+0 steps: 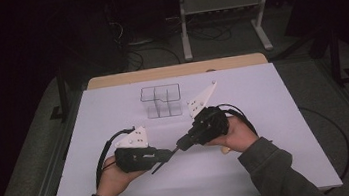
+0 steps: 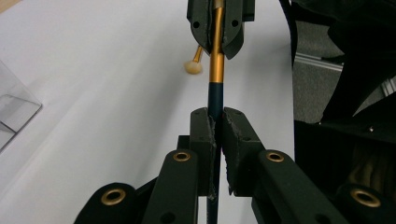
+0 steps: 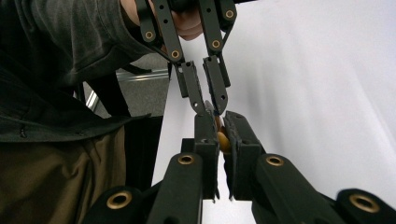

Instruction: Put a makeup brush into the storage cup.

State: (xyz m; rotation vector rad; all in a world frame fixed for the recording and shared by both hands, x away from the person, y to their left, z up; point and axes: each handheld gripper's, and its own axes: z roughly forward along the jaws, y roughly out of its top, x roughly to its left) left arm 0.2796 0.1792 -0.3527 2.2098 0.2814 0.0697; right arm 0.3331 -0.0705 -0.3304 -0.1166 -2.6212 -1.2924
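both grippers, left gripper (image 2: 218, 122) and right gripper (image 2: 217, 39), clamp one slim gold-and-dark-blue brush handle (image 2: 216, 77) near the white table's (image 1: 265, 117) middle.

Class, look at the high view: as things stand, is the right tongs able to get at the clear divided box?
Probably yes: the clear divided box stands just beyond the right tongs over bare table, but they are shut on the gold-and-blue stick.
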